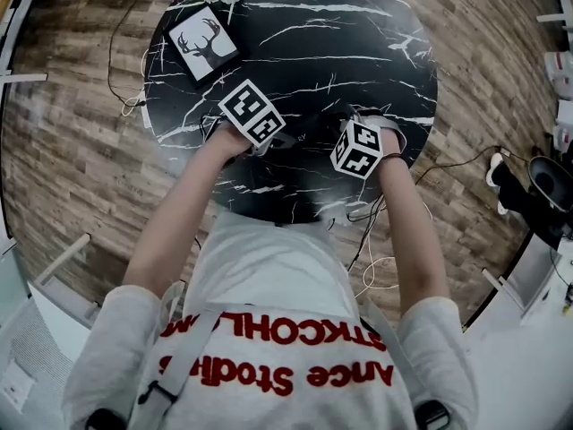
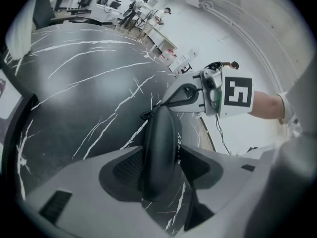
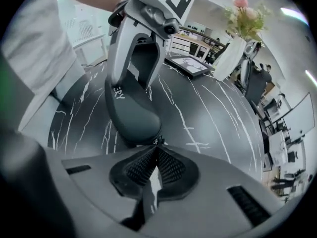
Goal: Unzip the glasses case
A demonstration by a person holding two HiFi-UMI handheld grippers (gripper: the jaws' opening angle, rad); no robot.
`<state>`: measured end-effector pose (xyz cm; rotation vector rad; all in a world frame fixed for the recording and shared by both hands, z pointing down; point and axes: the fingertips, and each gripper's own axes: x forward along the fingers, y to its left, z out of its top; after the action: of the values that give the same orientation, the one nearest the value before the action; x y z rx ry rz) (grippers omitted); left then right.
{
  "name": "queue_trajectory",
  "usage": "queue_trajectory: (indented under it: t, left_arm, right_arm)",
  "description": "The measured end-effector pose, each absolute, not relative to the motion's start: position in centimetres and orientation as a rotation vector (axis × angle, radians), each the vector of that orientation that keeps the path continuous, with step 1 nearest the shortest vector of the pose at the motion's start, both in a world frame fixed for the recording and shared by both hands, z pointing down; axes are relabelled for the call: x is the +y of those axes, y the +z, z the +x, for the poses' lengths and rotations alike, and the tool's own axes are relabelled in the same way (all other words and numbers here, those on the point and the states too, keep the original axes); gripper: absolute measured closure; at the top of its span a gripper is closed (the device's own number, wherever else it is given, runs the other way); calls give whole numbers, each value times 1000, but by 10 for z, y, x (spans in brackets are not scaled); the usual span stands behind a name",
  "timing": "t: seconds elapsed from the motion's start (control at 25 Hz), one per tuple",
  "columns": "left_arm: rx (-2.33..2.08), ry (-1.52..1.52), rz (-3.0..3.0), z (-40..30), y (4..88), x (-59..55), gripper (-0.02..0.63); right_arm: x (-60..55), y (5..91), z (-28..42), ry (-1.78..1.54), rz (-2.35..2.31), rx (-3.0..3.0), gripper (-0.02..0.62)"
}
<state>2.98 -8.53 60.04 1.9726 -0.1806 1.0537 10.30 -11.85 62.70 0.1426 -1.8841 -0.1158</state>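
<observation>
A black glasses case point(image 2: 161, 148) stands on edge on the black marble table point(image 1: 358, 43). My left gripper point(image 2: 161, 158) straddles its near end, and both pads touch its sides. In the right gripper view the same case point(image 3: 133, 115) lies just past my right gripper point(image 3: 157, 150). The right jaws are pressed together on the small zipper pull point(image 3: 157, 142) at the case's end. Seen from the head, both marker cubes sit close together near the table's front edge, with the case mostly hidden between them.
A framed deer picture point(image 1: 202, 43) lies at the table's far left. A white vase with flowers point(image 3: 229, 58) stands beyond it. Cables point(image 1: 376, 267) trail over the wooden floor by the table's right side. The person's torso is close to the front edge.
</observation>
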Motion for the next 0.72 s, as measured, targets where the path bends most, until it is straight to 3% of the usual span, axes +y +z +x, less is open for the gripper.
queue_trajectory:
  t: [0.2,0.36,0.44,0.56,0.72]
  left_arm:
    - [-170,1038,1984,31,600,-87,365]
    - [-279,934,2031,25,592,-94,370]
    - [-408,821,2038,15,580,-108,465]
    - [-631,620,2083,-4,542,-140,556]
    - [-922,476,2275,-26,473,-176,596]
  right_arm:
    - [-136,628,91,-197,33,-1835,578]
    - [-147,617,102,-93,245,-1847,575]
    - [-158,600,114,-8,439,-1887,577]
    - [-174,554,123,212,755,-2049,578]
    - [-184,472,118,445,1029,-2305,580]
